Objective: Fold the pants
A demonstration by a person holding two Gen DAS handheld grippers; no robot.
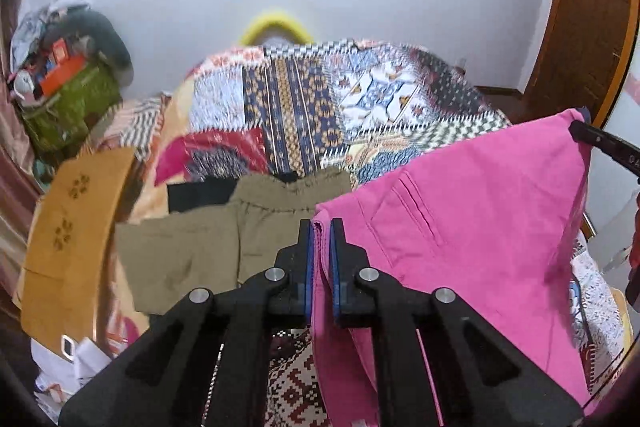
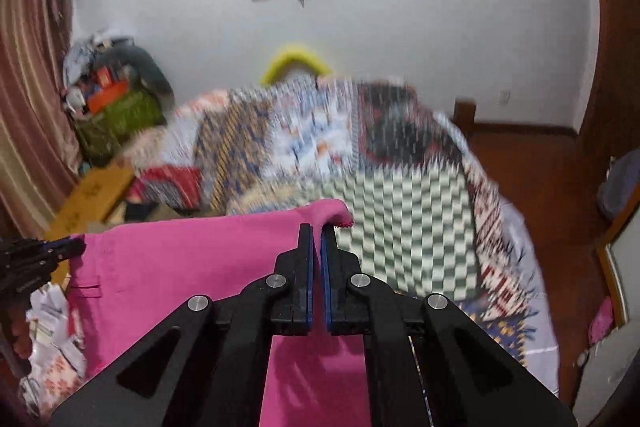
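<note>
The pink pants [image 1: 472,211] hang stretched between my two grippers above the bed. My left gripper [image 1: 321,227] is shut on one corner of the pink pants' top edge. My right gripper [image 2: 317,231] is shut on the other corner of the pink pants [image 2: 192,267]. The right gripper's tip shows at the right of the left wrist view [image 1: 592,137], and the left gripper shows at the left of the right wrist view [image 2: 48,251]. The lower part of the pants hangs out of view.
A patchwork bedspread [image 1: 320,99] covers the bed. Olive pants [image 1: 224,239] and a black garment [image 1: 196,195] lie on it. An orange cloth [image 1: 68,223] lies at the left. A cluttered green bag [image 1: 68,107] stands by the wall. Wooden door [image 1: 584,27] at right.
</note>
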